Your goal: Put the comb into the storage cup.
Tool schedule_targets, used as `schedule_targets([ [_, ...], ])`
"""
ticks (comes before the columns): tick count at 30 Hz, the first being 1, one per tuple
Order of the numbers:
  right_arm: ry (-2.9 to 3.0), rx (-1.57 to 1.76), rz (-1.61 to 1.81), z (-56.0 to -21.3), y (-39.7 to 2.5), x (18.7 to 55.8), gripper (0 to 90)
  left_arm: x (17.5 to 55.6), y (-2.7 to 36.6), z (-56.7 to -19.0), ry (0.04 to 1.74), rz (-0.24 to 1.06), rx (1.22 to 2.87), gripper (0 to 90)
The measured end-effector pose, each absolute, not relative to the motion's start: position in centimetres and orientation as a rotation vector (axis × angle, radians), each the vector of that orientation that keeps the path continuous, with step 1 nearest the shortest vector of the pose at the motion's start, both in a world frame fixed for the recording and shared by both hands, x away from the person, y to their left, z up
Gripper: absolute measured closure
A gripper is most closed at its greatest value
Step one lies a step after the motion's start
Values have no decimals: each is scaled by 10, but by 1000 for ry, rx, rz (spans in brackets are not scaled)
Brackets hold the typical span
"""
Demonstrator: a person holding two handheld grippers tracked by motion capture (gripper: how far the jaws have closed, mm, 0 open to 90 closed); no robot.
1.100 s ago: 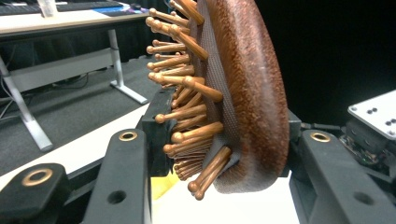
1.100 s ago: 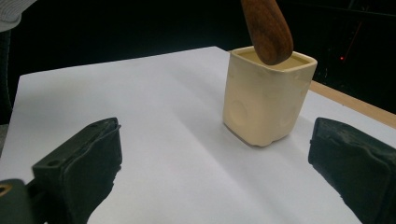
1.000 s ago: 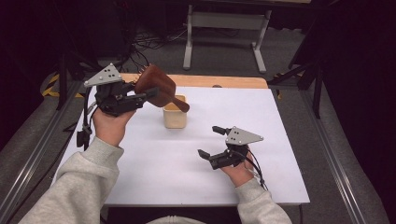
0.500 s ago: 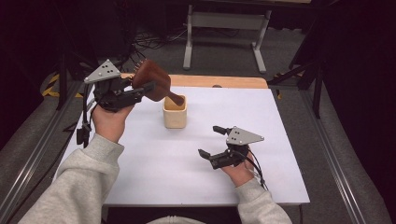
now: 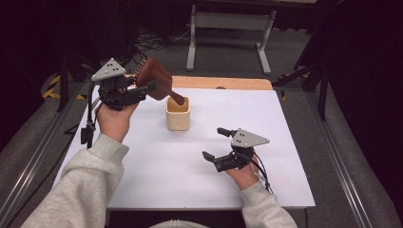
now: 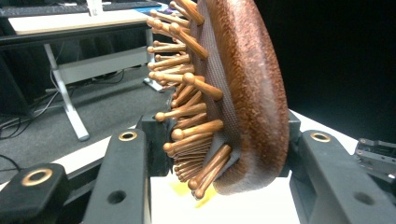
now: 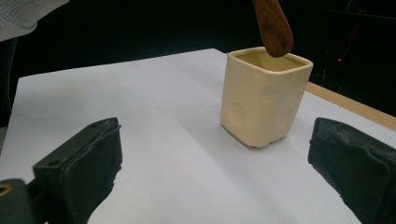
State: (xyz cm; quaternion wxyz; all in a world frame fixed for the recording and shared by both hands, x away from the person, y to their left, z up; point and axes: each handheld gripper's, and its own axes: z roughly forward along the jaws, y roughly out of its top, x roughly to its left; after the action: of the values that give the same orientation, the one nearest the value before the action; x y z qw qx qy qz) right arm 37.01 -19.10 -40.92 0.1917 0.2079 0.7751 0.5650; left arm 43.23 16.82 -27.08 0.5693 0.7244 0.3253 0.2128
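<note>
Your left gripper clamps the one brush (handle tip over the one cup), while your right gripper rests with jaws spread.

Left gripper raised and drawn back toward table's left-rear edge — sits higher in high view than 1.0 s ago. Brush swung from near-flat to steep tilt: head up and left, handle pointing down-right. Handle tip formerly lay across and past far side of cup — now poised just above cup's mouth, at its rim. Head no longer overlaps cup in high view.
</note>
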Motion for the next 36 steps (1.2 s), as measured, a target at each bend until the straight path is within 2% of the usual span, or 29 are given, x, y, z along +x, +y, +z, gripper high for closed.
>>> schedule_targets([
  [15,2174,586,1593,-409,-192,371,37,450,160,-282,812,501,1729,557],
  [36,2176,588,1605,-409,-195,371,38,474,145,-303,884,436,1798,553],
])
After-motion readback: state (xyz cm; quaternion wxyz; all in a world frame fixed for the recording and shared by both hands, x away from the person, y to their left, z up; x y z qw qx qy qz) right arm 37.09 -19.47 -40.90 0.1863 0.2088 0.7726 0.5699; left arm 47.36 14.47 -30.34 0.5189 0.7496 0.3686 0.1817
